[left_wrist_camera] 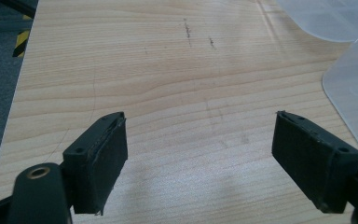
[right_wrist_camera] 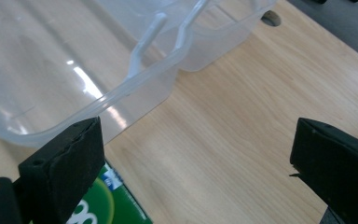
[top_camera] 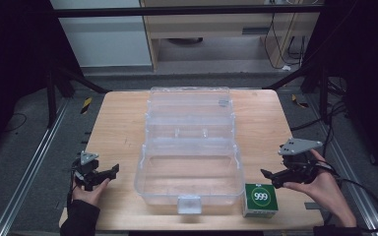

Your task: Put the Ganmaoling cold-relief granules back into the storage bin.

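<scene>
The green box (top_camera: pixel 260 199) stands on the table, outside the clear case (top_camera: pixel 189 189); both the right gripper (top_camera: pixel 270 175) and left gripper (top_camera: pixel 112 171) are released, empty.

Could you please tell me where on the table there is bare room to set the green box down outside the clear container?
Bare wood lies on the table left of the clear container, beyond the left tongs, and on the right strip beyond the right tongs. The front right corner is crowded: the green box sits close beside the container there.
</scene>
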The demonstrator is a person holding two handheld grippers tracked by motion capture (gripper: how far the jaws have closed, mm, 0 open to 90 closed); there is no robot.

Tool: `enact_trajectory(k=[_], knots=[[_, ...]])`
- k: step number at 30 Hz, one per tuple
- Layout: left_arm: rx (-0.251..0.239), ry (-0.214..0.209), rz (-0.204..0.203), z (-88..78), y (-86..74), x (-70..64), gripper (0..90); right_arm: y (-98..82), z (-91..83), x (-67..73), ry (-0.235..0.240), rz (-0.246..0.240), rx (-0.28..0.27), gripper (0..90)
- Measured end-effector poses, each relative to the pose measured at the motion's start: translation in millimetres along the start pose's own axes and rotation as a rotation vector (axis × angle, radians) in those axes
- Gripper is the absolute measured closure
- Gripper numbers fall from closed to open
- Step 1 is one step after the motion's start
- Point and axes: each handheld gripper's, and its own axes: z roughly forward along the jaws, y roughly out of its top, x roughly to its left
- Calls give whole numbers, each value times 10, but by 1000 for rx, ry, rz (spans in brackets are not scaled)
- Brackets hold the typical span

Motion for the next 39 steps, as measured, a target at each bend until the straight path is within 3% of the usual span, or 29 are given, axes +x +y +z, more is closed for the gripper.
enact_trajectory(k=[11,24,39], knots=[[3,-5,2,4,1,-6,174,88,-58,125,57,-83,61,29],[6,-5,6,5,1,-8,174,83,13,317,137,-201,195,25],[14,-6,13,14,1,-15,174,8,130,449,196,-261,285,23]])
